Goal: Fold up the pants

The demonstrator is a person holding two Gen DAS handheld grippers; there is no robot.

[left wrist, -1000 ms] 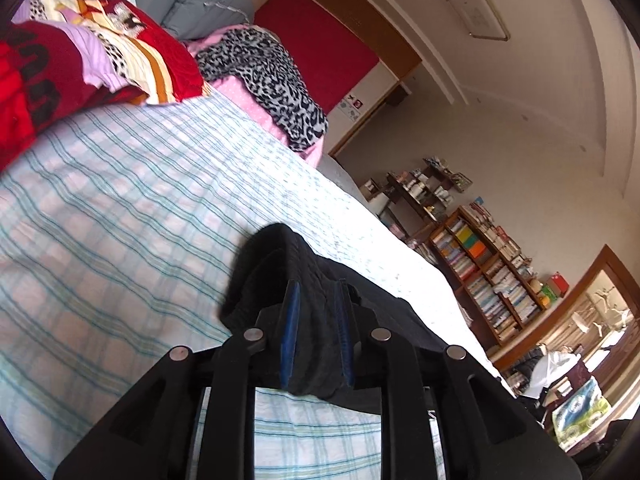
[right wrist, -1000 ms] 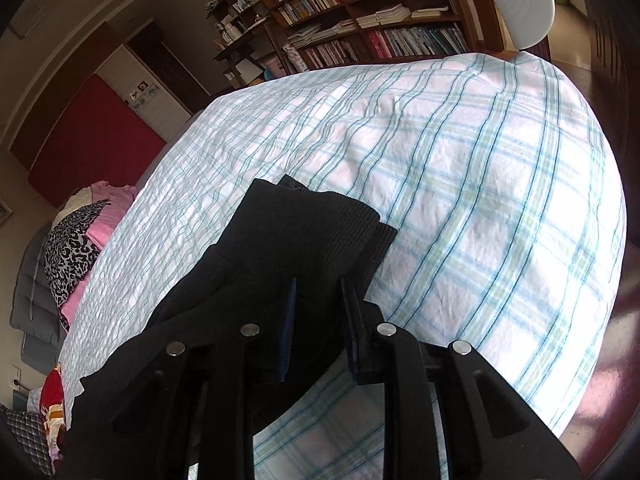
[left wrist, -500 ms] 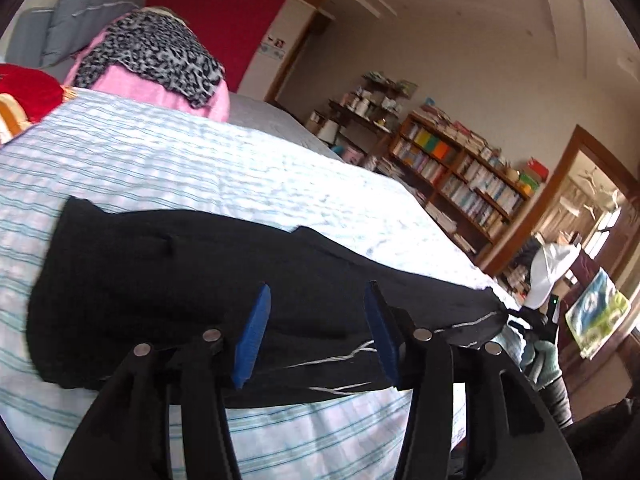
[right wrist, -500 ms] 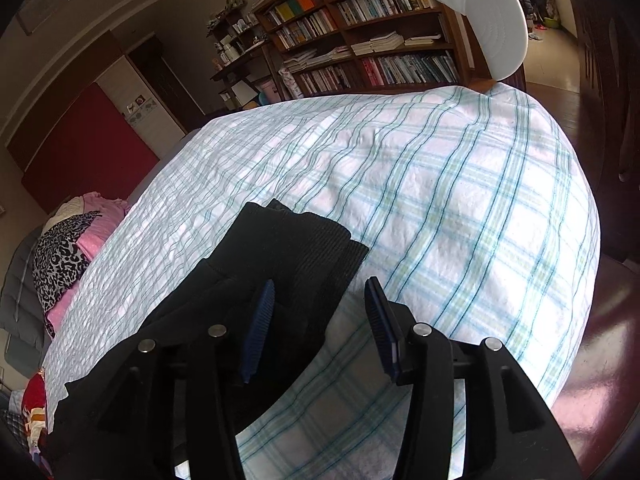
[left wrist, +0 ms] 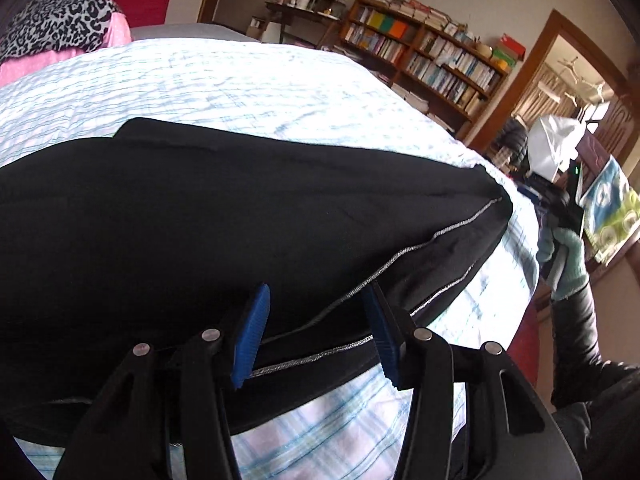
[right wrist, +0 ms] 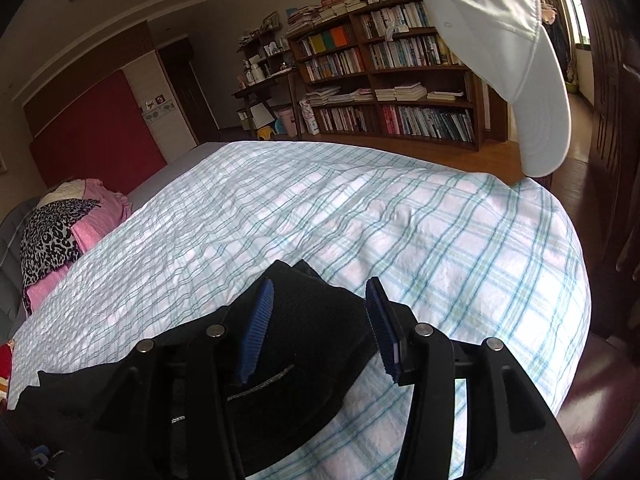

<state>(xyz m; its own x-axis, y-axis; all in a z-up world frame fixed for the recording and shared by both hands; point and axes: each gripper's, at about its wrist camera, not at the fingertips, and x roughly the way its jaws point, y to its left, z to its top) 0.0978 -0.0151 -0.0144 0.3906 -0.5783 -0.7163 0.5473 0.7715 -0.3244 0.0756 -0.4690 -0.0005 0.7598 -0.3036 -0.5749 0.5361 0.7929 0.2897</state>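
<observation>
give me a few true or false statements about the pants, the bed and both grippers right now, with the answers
1. The left gripper is clamped shut on the pants. False: its jaws are open, with the fabric lying between them.
2. The pants are black with thin silver stitching. True.
3. The right gripper is open. True.
4. The pants lie on a plain red sheet. False: the sheet is white with a blue-green check.
5. A bookshelf stands beyond the bed. True.
</observation>
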